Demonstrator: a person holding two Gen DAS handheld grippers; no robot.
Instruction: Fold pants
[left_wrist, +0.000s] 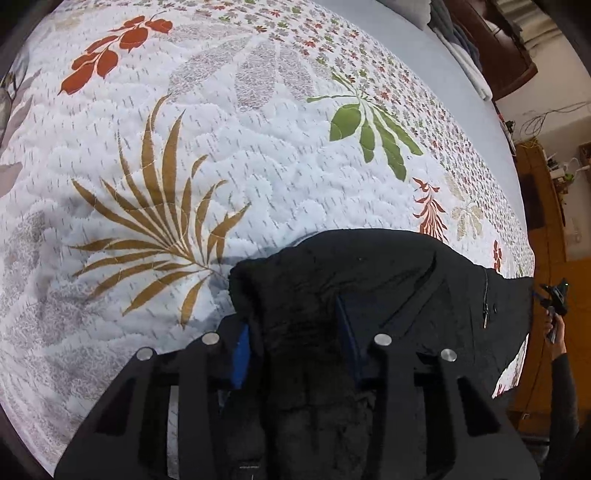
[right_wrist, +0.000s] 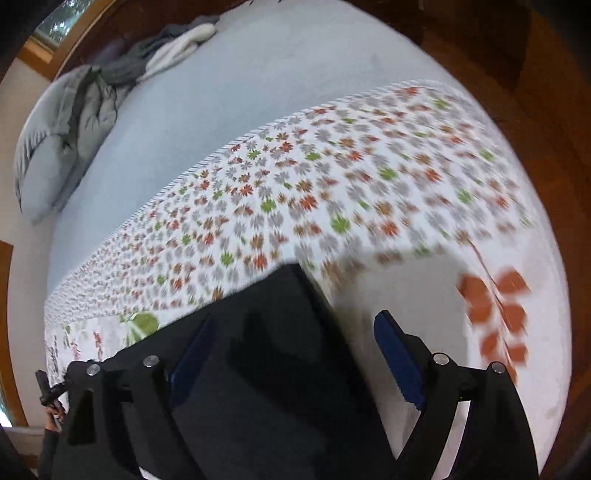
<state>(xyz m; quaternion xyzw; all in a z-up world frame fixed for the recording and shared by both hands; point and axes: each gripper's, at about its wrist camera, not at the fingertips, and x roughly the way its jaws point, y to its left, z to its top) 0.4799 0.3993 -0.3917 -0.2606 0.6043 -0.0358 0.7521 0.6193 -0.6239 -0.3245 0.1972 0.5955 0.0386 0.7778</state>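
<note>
Your left gripper (left_wrist: 295, 354) fingers pinch a thick bunch of the black pants (left_wrist: 388, 280); your right gripper (right_wrist: 295, 354) fingers gape wide around another part, grip uncertain. One pair, lifted at the quilt's (left_wrist: 258, 166) near edge, no finished fold showing, so most folding remains.

— What sort of place was it?
— A home bedroom: a bed (right_wrist: 229, 110) under a floral quilt (left_wrist: 258, 177), a pillow (right_wrist: 48, 155) at its head, wood floor (right_wrist: 509, 66) around.
</note>
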